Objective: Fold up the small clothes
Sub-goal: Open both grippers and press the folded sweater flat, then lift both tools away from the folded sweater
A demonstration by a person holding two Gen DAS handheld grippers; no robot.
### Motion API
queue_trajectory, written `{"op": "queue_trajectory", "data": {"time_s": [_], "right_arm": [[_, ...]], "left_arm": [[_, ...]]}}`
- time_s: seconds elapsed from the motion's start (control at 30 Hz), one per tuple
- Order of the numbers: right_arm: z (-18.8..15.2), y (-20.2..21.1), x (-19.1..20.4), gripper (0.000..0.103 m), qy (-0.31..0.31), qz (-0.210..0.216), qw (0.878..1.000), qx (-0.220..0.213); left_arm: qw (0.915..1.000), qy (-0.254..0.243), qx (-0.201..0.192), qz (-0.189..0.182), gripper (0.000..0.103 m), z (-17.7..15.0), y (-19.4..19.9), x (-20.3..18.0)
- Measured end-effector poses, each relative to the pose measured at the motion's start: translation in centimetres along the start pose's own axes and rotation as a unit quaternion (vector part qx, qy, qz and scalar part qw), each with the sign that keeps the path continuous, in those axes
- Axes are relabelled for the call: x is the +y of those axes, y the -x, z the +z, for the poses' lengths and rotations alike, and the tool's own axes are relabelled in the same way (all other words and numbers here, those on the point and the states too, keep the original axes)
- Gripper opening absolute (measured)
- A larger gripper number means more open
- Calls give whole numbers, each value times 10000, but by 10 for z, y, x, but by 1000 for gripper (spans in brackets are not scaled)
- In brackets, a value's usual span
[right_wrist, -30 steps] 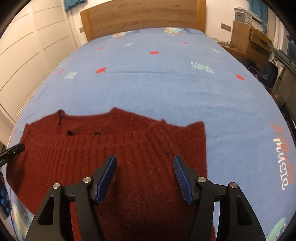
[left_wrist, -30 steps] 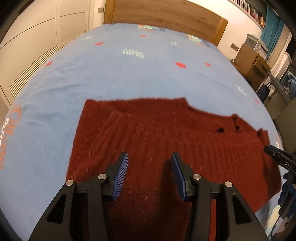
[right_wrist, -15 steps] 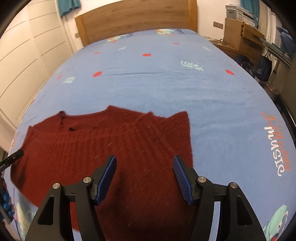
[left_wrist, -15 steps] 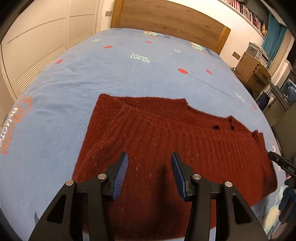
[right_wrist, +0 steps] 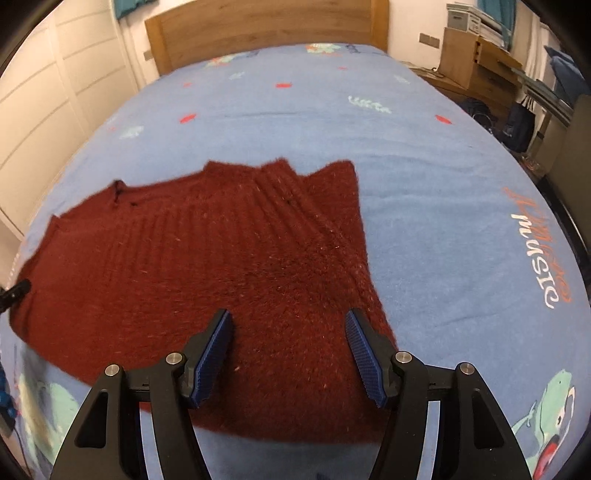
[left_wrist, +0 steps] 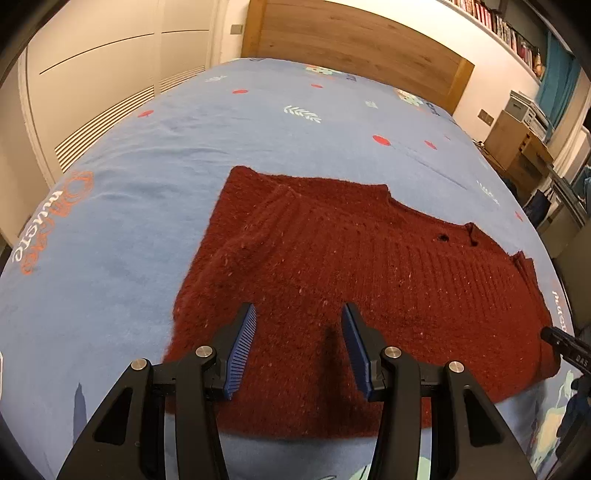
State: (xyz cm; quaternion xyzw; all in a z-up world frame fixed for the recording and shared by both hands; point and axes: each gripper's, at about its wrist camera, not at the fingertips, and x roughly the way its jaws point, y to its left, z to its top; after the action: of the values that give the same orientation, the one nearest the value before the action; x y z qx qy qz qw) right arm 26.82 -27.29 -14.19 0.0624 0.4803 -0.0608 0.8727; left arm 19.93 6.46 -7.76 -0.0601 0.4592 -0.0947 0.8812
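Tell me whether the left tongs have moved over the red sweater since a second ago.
Yes. The left tongs have backed away toward the sweater's near hem: more blue bedspread and the headboard now show beyond it.

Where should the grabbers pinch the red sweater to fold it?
Probably at the near hem of the red sweater, one gripper toward each bottom corner, coming down from above. It lies flat on the blue bedsheet, and that near edge is thin, free and closest to both open grippers.

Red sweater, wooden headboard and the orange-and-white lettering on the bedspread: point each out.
red sweater (left_wrist: 351, 280), left wrist view, middle of its ribbed knit
wooden headboard (right_wrist: 266, 29), right wrist view, centre of the panel
lettering (right_wrist: 539, 251), right wrist view, middle of the word
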Motion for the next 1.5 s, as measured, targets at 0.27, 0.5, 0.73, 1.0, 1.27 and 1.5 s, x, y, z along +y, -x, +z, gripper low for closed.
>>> {"op": "queue_trajectory", "data": {"time_s": [0.27, 0.5, 0.73, 1.0, 1.27, 1.5], "right_arm": [[-20, 5, -11, 65, -84, -169, 9993, 315], [-27, 46, -22, 66, -286, -135, 9995, 65], [-36, 87, -20, 66, -317, -94, 9993, -180], [-55, 147, -22, 66, -315, -127, 9981, -515], [-82, 190, -23, 75, -393, -158, 9962, -755], [-114, 197, -18, 77, -698, -9, 9953, -670]], "left_arm": [[9990, -37, 342, 291, 43, -13, 4, 5], [9996, 130, 120, 210, 43, -14, 40, 6], [10000, 8, 1, 57, 43, -23, 74, 0], [9984, -26, -207, 526, 44, -42, 122, 5], [9959, -130, -512, 730, 56, -68, 152, 8], [9946, -192, -627, 803, 59, -88, 164, 12]]}}
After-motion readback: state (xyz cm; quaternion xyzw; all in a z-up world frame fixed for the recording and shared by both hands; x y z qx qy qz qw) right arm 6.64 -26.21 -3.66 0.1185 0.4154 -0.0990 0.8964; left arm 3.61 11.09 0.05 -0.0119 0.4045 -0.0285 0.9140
